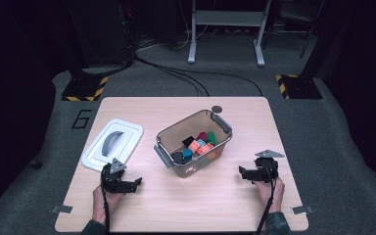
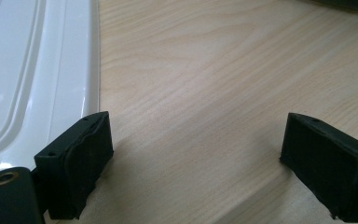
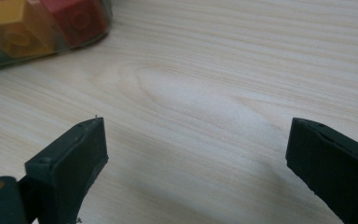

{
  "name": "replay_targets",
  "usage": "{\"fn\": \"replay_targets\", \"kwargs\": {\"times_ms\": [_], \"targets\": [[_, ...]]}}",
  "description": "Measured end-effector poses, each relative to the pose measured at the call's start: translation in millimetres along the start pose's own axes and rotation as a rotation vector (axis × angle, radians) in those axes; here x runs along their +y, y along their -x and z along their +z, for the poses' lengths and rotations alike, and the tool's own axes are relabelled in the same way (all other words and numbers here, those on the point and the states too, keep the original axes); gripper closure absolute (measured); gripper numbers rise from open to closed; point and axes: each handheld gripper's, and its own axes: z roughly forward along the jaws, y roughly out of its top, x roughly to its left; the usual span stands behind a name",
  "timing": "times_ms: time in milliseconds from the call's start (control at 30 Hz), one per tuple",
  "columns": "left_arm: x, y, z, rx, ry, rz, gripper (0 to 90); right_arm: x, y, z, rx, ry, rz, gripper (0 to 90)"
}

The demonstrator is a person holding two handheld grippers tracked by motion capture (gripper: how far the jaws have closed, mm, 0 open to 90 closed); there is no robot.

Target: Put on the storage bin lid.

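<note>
1. Resting low near the table's [image 1: 245, 205] near edge, the left gripper [image 1: 136, 183] sat in the person's left hand [image 1: 101, 200] with its jaws spread wide and nothing between them
2. In the left gripper view those jaws stood well apart over bare light wood, and the white lid [image 2: 37, 74] lay just beside the jaw at the left of that view, its raised rim running up the frame
3. From the high view the lid [image 1: 127, 134] lay flat on the table, beyond the left gripper, with a grey handle [image 1: 111, 142] across its middle
4. The clear plastic bin [image 1: 169, 134] stood open near the middle of the table, between the two grippers and farther from the person, turned at an angle to the table's edges
5. Inside the bin lay a heap of coloured blocks [image 1: 199, 145]: red, orange, teal, green and black ones packed together
6. The right gripper [image 1: 242, 172] sat in the right hand [image 1: 269, 192] to the right of the bin, apart from it, its jaws wide apart and empty
7. In the right gripper view the jaws framed bare wood, while a corner of the bin [image 3: 9, 63] showed at the top left with a yellow block [image 3: 9, 18] and a red block [image 3: 77, 16] behind its wall
8. A small dark round disc [image 1: 217, 109] lay on the table just past the bin's far corner
</note>
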Motion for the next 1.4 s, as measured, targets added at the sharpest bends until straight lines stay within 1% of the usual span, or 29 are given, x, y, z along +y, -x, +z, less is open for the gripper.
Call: {"fn": "replay_targets", "kwargs": {"times_ms": [67,133,167,200,233,267,300,367,433,500,567,600,667,700,767,833,867,933,967,1000,1067,1100,1167,1233,1267,1300,1333,1367,1400], "targets": [[2.0,1.0,-0.6,-0.001,0.002,0.026,8.6,-2.1,1.8,3.5,-0.009,-0.007,0.003,3.4],[7.2,0.7,-4.6,-0.008,0.007,0.03,8.1,-4.1,4.3,6.4,-0.007,-0.014,0.009,2.2],[10.6,0.0,-7.6,-0.008,0.023,0.035,7.7,-5.4,5.3,6.6,-0.006,-0.005,0.01,2.0],[14.8,-1.5,-11.3,-0.013,0.027,0.036,7.6,-5.3,5.0,6.4,-0.004,-0.003,0.023,2.0],[18.4,-3.6,-13.4,-0.015,0.045,0.027,7.6,-6.0,6.2,6.5,-0.008,0.0,0.009,1.8],[23.4,-8.1,-16.0,-0.023,0.053,0.016,7.5,-6.3,6.1,6.9,-0.01,0.005,0.007,1.6],[26.6,-11.7,-17.8,-0.026,0.051,0.017,7.0,-6.5,5.9,7.1,-0.017,0.005,0.004,1.7],[34.5,-19.2,-21.2,-0.019,0.076,-0.023,5.9,-6.3,4.7,7.6,-0.02,0.003,0.011,1.9],[41.8,-28.1,-25.7,-0.018,0.095,-0.044,4.8,-6.3,4.1,8.0,-0.032,-0.001,0.0,1.9],[48.4,-36.8,-26.6,0.01,0.092,-0.034,4.6,-6.1,3.2,8.6,-0.041,-0.008,-0.015,1.8],[53.3,-48.3,-26.1,0.002,0.086,-0.055,4.4,-5.8,1.8,9.1,-0.047,-0.011,-0.012,1.7],[54.7,-54.4,-24.3,0.017,0.09,-0.066,4.3,-5.7,1.8,9.4,-0.045,-0.011,-0.018,1.7],[57.3,-67.4,-21.4,0.011,0.085,-0.109,3.3,-5.7,2.2,9.1,-0.047,-0.009,-0.012,1.9],[58.2,-72.5,-19.6,0.027,0.078,-0.12,3.2,-5.9,2.3,9.0,-0.045,-0.008,-0.01,1.9],[59.2,-82.5,-15.4,0.029,0.075,-0.154,3.1,-6.2,2.8,8.4,-0.044,-0.011,-0.013,2.0],[59.0,-90.3,-10.6,0.058,0.067,-0.158,4.1,-6.1,3.0,8.6,-0.046,-0.009,-0.017,2.0],[58.3,-93.5,-7.1,0.064,0.062,-0.165,4.8,-6.0,2.2,8.8,-0.048,-0.009,-0.009,2.0],[57.2,-99.5,0.2,0.07,0.038,-0.181,7.2,-5.9,1.8,9.1,-0.049,-0.011,-0.012,1.9],[56.8,-101.6,3.9,0.089,0.04,-0.188,6.2,-5.9,1.7,9.0,-0.05,-0.011,-0.012,1.9],[57.4,-103.0,6.4,0.111,0.037,-0.187,3.8,-5.9,1.7,9.1,-0.049,-0.011,-0.011,1.9],[60.8,-105.8,9.0,0.131,0.031,-0.184,4.5,-5.9,1.7,9.1,-0.049,-0.011,-0.013,1.9],[63.5,-106.5,8.9,0.146,0.025,-0.178,7.7,-5.9,1.8,9.0,-0.05,-0.01,-0.011,1.9],[67.4,-106.9,8.8,0.183,0.042,-0.15,19.2,-5.9,1.7,9.1,-0.049,-0.011,-0.012,1.9],[70.9,-109.8,9.0,0.208,0.049,-0.148,16.9,-6.0,1.7,9.0,-0.048,-0.011,-0.013,1.9],[72.4,-112.9,9.7,0.215,0.044,-0.157,17.3,-5.9,1.7,9.0,-0.05,-0.011,-0.012,1.9],[73.3,-116.4,11.0,0.211,0.039,-0.172,17.3,-5.9,1.8,9.0,-0.05,-0.011,-0.011,1.9],[73.4,-118.5,12.3,0.217,0.036,-0.166,17.3,-5.8,1.8,9.1,-0.05,-0.011,-0.012,1.9],[72.8,-120.0,15.0,0.231,0.018,-0.154,17.9,-5.8,1.9,9.1,-0.05,-0.01,-0.012,1.9],[71.4,-121.1,19.0,0.227,0.001,-0.161,19.4,-5.8,1.9,9.2,-0.048,-0.01,-0.012,1.9]]}}
